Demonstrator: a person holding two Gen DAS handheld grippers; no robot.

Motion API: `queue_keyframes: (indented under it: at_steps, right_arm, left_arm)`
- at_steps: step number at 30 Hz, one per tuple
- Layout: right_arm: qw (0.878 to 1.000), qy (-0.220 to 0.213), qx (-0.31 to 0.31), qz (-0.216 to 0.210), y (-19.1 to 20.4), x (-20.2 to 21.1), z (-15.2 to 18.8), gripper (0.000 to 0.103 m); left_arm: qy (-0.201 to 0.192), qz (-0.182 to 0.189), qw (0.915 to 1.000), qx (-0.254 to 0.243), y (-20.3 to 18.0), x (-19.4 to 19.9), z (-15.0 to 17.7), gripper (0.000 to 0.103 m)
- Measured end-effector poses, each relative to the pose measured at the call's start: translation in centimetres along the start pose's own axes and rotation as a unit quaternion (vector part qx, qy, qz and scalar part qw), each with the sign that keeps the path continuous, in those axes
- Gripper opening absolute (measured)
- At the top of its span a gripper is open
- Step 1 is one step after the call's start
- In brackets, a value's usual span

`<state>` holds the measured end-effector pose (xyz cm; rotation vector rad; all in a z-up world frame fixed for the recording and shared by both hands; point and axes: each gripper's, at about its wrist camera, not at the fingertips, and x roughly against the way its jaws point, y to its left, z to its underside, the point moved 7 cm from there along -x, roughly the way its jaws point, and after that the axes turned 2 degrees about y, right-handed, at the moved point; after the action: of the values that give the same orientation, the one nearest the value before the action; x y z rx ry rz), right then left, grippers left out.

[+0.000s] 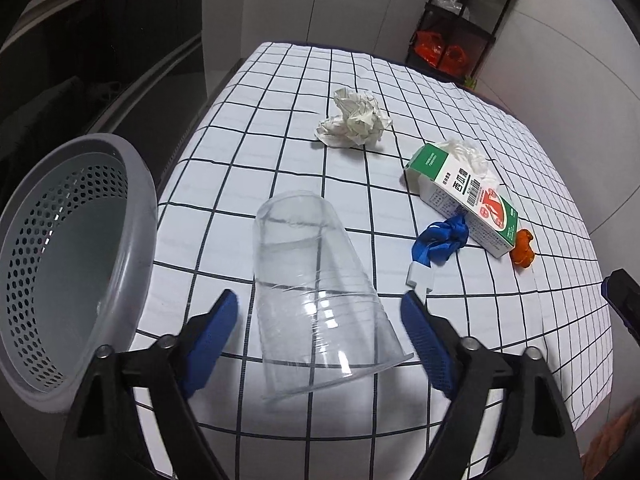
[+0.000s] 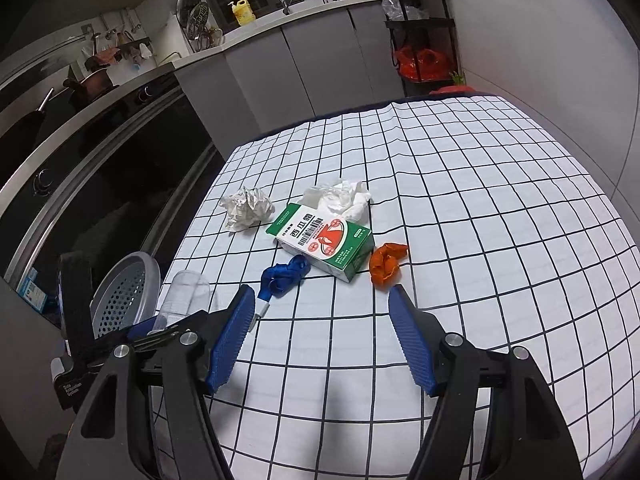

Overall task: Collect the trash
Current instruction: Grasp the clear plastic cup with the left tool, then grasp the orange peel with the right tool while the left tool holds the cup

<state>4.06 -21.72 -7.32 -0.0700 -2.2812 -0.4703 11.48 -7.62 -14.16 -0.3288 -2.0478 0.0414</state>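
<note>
- The left gripper [image 1: 320, 308] is spread around a clear plastic cup [image 1: 316, 296] lying on the checked counter [image 1: 240, 160]; its pads aren't touching it.
- The right gripper [image 2: 322, 300] hangs spread and empty.
- A grey basket [image 1: 76, 264] sits beside the cup.

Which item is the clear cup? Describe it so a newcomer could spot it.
On the checked tablecloth, look at the edge beside the grey perforated bin. The clear plastic cup lies there on its side between the left gripper's blue fingers. It is the only see-through item; the rest are paper, card or coloured.
</note>
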Motion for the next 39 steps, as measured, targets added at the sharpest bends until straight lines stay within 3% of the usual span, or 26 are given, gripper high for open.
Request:
queue_keyframes:
  at_steps: [1,7,16,32,39]
  right_arm:
    - [1.000,0.001,0.000,0.000,-0.1,0.0,0.0,0.066]
    - [1.000,0.002,-0.004,0.004,-0.6,0.0,0.1,0.066]
    - [1.000,0.015,-0.002,0.026,-1.9,-1.2,0.6,0.066]
    - [0.993,0.055,-0.013,0.100,-5.4,-7.9,-0.2,0.066]
    - [0.992,0.058,-0.008,0.111,-5.7,-9.2,-0.6,0.066]
  left_arm:
    - [0.004,0.004,1.0000,0.000,-0.1,-0.2,0.0,0.068]
    - [-0.003,0.006,0.9999,-0.010,-0.4,0.1,0.1,0.064]
    - [-0.046,-0.006,0.9983,-0.034,-0.8,2.5,-0.4,0.064]
    - [-0.062,-0.012,0.9973,-0.038,-0.5,3.5,-0.7,0.064]
    - [-0.065,-0.011,0.9970,-0.041,-0.5,3.6,-0.8,0.064]
